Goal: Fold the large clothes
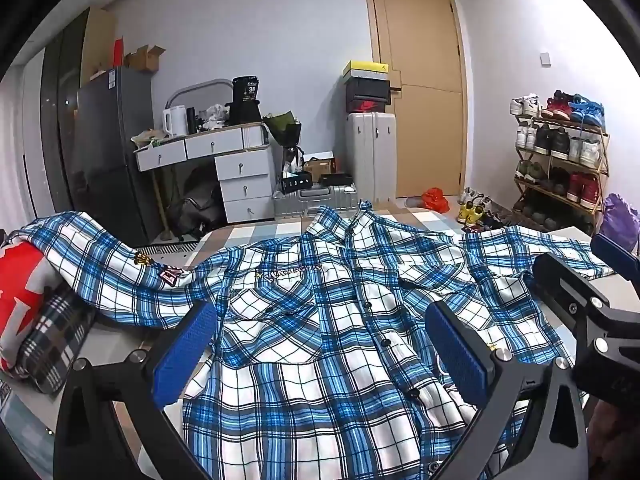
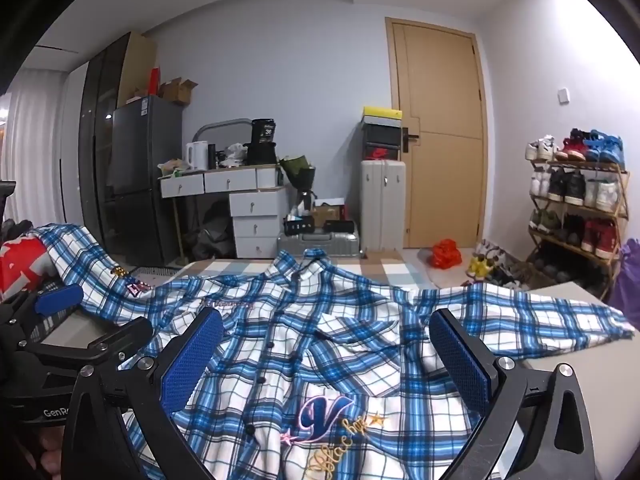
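Note:
A blue and white plaid button shirt (image 1: 320, 320) lies spread front-up on the bed, collar away from me, both sleeves out to the sides. It also shows in the right wrist view (image 2: 320, 340), with an embroidered "V" patch (image 2: 324, 416) near the hem. My left gripper (image 1: 320, 354) is open and empty, hovering just above the shirt's lower left half. My right gripper (image 2: 326, 364) is open and empty above the lower right half. Each gripper shows at the edge of the other's view: the right one (image 1: 592, 276) and the left one (image 2: 60, 300).
A pile of folded clothes, red and dark plaid (image 1: 28, 312), sits at the left under the shirt's sleeve. Beyond the bed are a desk with drawers (image 1: 224, 160), a fridge (image 1: 108, 152), suitcases (image 1: 370, 156), a door (image 1: 420, 88) and a shoe rack (image 1: 560, 160).

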`<state>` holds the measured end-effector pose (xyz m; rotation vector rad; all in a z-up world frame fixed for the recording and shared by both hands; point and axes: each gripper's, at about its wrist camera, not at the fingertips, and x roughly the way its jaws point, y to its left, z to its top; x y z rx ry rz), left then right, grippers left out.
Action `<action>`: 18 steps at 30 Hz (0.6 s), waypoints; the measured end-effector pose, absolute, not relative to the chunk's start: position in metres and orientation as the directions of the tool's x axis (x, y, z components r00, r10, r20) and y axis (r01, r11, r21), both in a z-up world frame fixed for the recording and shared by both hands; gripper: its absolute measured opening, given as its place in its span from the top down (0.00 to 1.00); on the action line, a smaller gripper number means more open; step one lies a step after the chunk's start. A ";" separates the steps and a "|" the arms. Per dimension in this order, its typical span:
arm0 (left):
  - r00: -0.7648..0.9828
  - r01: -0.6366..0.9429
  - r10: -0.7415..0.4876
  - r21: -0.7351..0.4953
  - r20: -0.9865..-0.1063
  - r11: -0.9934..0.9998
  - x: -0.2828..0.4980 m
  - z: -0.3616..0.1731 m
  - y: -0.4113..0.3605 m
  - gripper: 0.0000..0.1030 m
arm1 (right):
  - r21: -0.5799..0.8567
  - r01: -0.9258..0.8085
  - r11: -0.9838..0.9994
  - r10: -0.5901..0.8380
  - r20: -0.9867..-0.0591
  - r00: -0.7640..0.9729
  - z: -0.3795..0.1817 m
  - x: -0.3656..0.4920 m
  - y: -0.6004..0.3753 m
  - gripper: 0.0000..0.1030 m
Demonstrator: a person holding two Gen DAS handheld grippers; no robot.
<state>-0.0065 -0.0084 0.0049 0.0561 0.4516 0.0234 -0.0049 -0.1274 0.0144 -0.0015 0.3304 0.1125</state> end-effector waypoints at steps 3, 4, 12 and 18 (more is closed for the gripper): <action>0.899 -0.014 0.037 0.056 -0.437 0.998 -0.008 0.007 -0.011 0.01 | 0.012 -0.109 0.994 0.108 -0.320 0.941 0.014 -0.005 -0.126 0.00; 0.899 -0.014 0.035 0.051 -0.437 0.999 -0.007 0.006 -0.008 0.01 | 0.013 -0.108 0.994 0.106 -0.319 0.942 0.015 -0.005 -0.126 0.00; 0.893 -0.013 0.029 0.037 -0.449 0.999 -0.006 0.002 -0.004 0.01 | 0.016 -0.110 0.994 0.109 -0.318 0.942 0.015 -0.006 -0.127 0.00; 0.893 -0.015 0.029 0.034 -0.449 0.999 -0.006 0.002 -0.003 0.01 | 0.013 -0.113 0.993 0.111 -0.318 0.941 0.016 -0.005 -0.127 0.00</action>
